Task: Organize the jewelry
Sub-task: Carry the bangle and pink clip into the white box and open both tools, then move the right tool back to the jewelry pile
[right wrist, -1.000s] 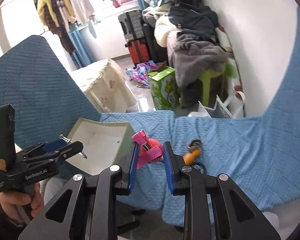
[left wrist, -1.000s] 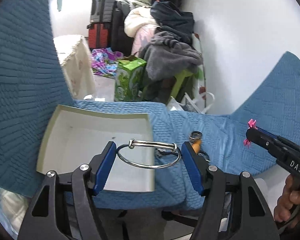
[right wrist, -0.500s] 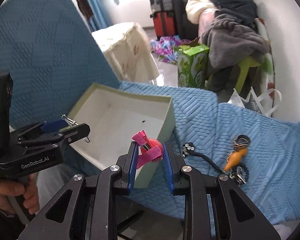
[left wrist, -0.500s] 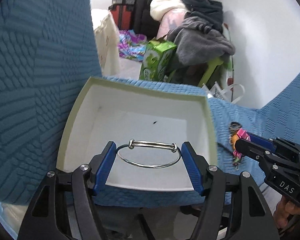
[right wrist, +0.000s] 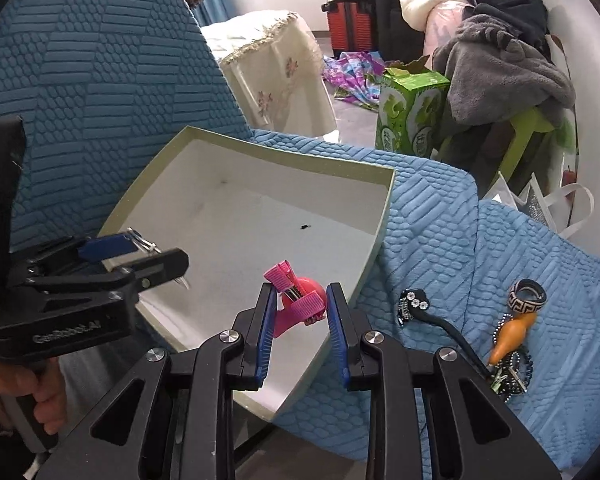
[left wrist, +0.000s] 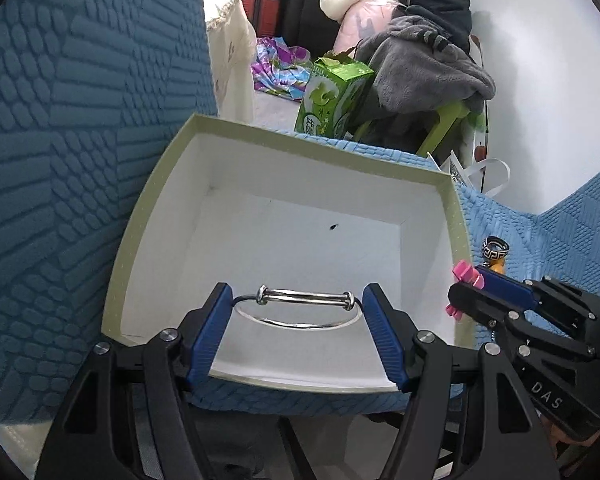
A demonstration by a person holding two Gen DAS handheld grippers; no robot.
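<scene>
Both grippers have swung down over the open white cardboard box [left wrist: 292, 240]. The left gripper [left wrist: 298, 312], spread wide, clasps a silver wire bangle [left wrist: 300, 310]; the right gripper [right wrist: 302, 312], nearly closed, pinches a pink ribbon hair clip [right wrist: 298, 300]. Release looks next.

I see a surface draped in a light blue quilted cover [right wrist: 428, 216], its fabric embossed with brick and pebble patterns. On it sits an open box [right wrist: 384, 208] with a pale green rim and white inside, bare but for a small dark speck [right wrist: 302, 226]. To its right on the cover lie a black hair clip with rhinestones [right wrist: 412, 305], a patterned black-and-cream ring [right wrist: 526, 298], and an orange carrot-shaped charm [right wrist: 512, 338] on a dark bead chain [right wrist: 514, 372].
</scene>
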